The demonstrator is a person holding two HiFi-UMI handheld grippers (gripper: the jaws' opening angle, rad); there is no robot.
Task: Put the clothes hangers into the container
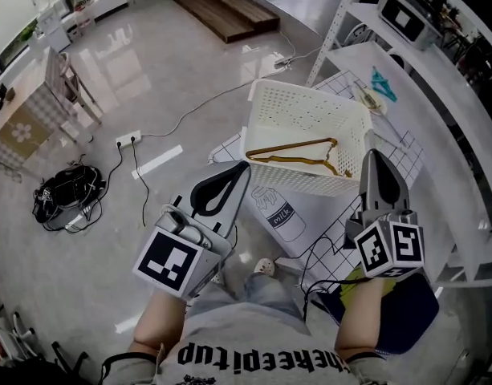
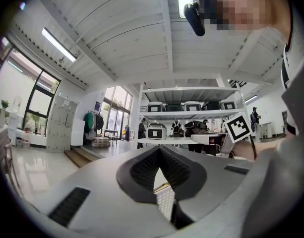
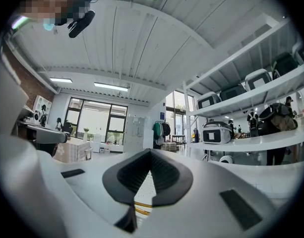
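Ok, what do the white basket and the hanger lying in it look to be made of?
Basket: most likely moulded plastic, white and matte. Its walls carry regular rows of small holes.
Hanger: a thin brownish-gold rod bent into a triangle. It could be coated metal wire or plastic, and the head view is too small to settle which.

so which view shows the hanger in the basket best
The head view: the whole hanger lies in the white basket. Each gripper view shows only a gold sliver of it behind the jaws.

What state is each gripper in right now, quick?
Left gripper: closed, holding nothing.
Right gripper: closed, holding nothing.
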